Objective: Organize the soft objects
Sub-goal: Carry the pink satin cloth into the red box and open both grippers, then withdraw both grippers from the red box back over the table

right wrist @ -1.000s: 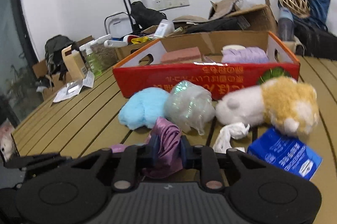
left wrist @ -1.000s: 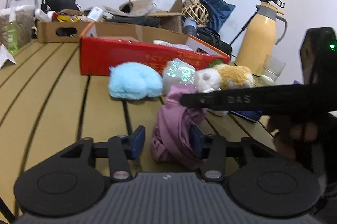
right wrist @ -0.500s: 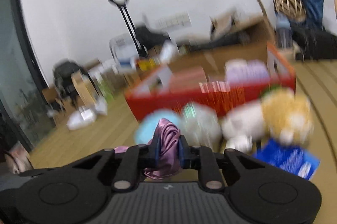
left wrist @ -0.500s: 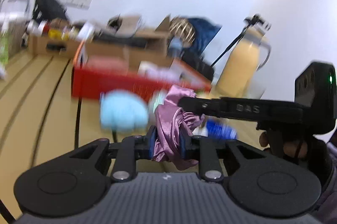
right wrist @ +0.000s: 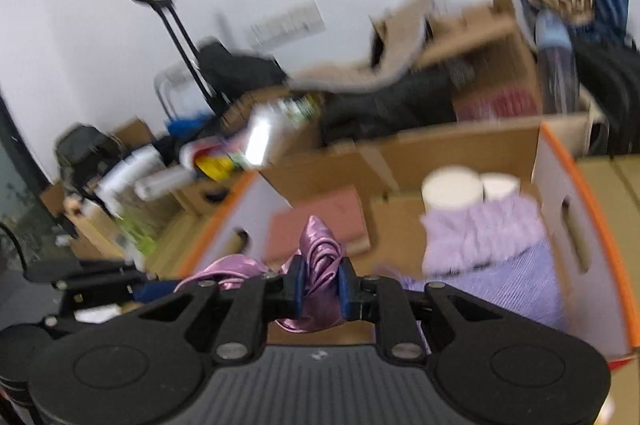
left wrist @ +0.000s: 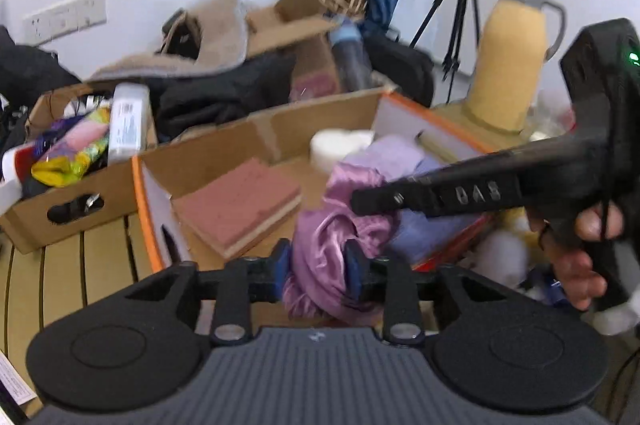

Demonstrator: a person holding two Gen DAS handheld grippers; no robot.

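I have the mauve satin cloth [left wrist: 320, 257] pinched from both ends. The left gripper [left wrist: 318, 265] has its blue fingers [left wrist: 280, 265] closed partway on a thick wad of it; those jaws have just been easing apart a little, yet the fabric sits squeezed between the pads. The right gripper [right wrist: 320, 285] is nearly shut, its fingers [right wrist: 298, 285] clamped on a narrow twisted fold [right wrist: 320, 265] that pokes up past the tips.

Just ahead of both sets of fingers lies the open orange-edged cardboard box [right wrist: 576, 237]. Beyond the right fingers and off to their right sit a lilac knitted bundle [right wrist: 480, 233] and two white rolls [right wrist: 452, 189]; straight ahead is a pink pad [right wrist: 320, 217].

I judge this the carry step: the cloth is lifted clear of the tabletop and hangs at the box's near wall. Next I would bring both grippers further over the bare cardboard floor between pad and bundle, lower them, then open both together so the slippery fabric drops inside rather than draping over the rim.
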